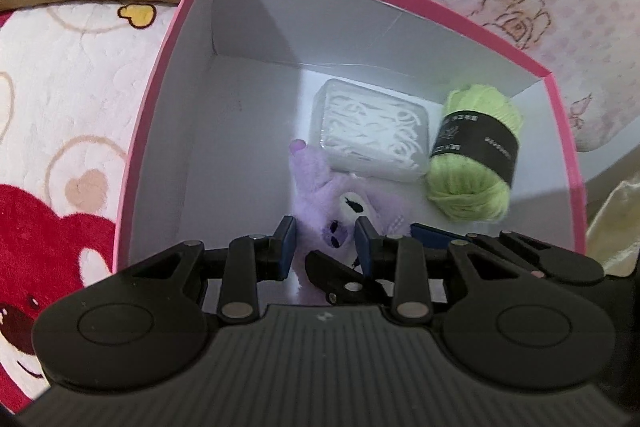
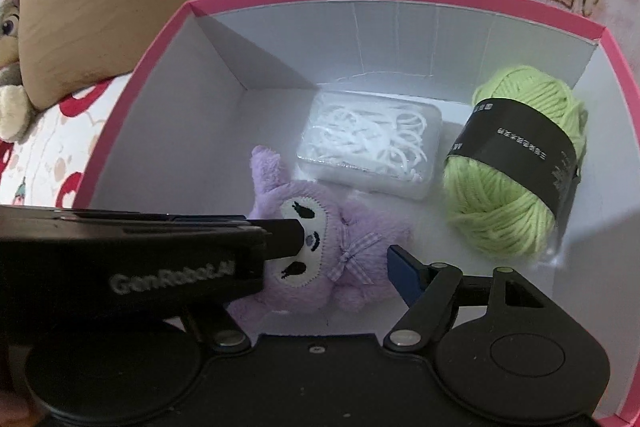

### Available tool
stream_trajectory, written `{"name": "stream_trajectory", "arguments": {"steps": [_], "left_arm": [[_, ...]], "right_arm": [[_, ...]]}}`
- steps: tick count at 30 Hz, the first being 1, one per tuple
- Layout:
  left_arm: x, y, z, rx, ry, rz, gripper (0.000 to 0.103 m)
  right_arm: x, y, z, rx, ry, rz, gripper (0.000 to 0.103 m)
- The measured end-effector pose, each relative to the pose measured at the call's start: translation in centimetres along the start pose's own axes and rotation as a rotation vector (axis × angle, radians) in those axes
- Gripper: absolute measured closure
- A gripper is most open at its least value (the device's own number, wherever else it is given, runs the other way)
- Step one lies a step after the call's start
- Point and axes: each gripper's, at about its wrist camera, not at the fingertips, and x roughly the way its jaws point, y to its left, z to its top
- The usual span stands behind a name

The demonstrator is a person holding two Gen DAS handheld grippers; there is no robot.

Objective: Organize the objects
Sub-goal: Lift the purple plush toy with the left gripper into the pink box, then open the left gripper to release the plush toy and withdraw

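Both grippers reach into the pink box [image 1: 168, 75]. Left gripper [image 1: 326, 243] is clamped on the purple plush [image 1: 316, 183]; right gripper [image 2: 344, 259] stands apart around it, just before the yarn [image 2: 516, 163].

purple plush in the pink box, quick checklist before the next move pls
1. Purple plush inside the pink box: ok.
2. Plush resting on the box floor: cannot tell.
3. Left gripper jaws closed on the plush's head: ok.
4. Right gripper jaws open, holding nothing: ok.
5. Room between the grippers: not ok, the left one crosses right in front of the right one.
6. Green yarn and the clear case of white picks out of the jaws' way: ok, both lie behind the plush.
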Motion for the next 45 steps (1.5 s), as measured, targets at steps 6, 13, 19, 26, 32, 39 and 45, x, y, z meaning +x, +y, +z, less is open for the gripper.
{"name": "stream_trajectory", "arguments": {"steps": [6, 13, 19, 26, 32, 39, 45], "left_arm": [[0.4, 0.3, 0.4, -0.012, -0.019, -0.004, 0.072], [-1.8, -0.3, -0.1, 0.041, -0.09, 0.02, 0.067], [-6.1, -1.3, -0.7, 0.094, -0.115, -0.005, 0.064], [-11.6, -2.9, -1.2, 0.129, -0.128, -0.008, 0.062], [-16.7, -4.8, -2.7, 0.198, -0.114, -0.007, 0.062], [-21.8, -6.8, -4.9, 0.246, -0.091, -0.008, 0.059], [-25.1, -8.0, -7.5, 0.299, -0.084, -0.004, 0.053]], "right_arm": [[0.2, -0.1, 0.4, 0.029, -0.005, -0.016, 0.023], [-2.4, -1.0, -0.5, 0.049, -0.051, 0.03, 0.018], [-7.6, -1.2, -1.9, 0.001, -0.125, 0.048, 0.018], [-13.6, 0.2, -3.0, -0.076, -0.167, 0.033, 0.018], [-19.2, 1.1, -4.5, -0.114, -0.201, 0.039, 0.018], [-24.3, 1.8, -6.8, -0.154, -0.225, 0.019, 0.018], [-27.7, 2.3, -9.9, -0.207, -0.252, 0.002, 0.018]]}}
